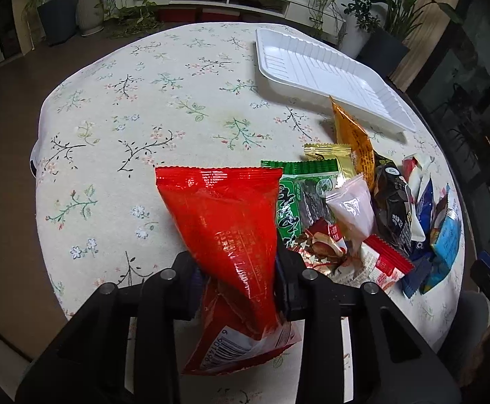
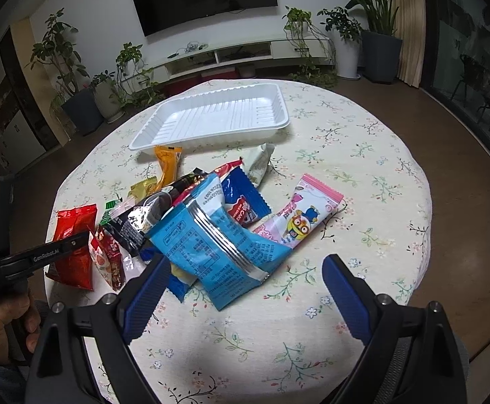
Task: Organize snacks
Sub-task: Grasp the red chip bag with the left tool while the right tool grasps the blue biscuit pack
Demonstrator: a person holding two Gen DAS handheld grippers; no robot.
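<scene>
At six o'clock on the bench (image 1: 110,107), the left tongs (image 1: 236,281) clamp the red packet (image 1: 224,222) low near its twisted end, so it could slip loose before reaching the white tray (image 1: 319,70) at one o'clock, while the right tongs (image 2: 245,289) stand apart.

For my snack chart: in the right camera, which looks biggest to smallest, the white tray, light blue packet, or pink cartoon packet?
1. white tray
2. light blue packet, though it lies nearer the camera, so unsure
3. pink cartoon packet
</scene>
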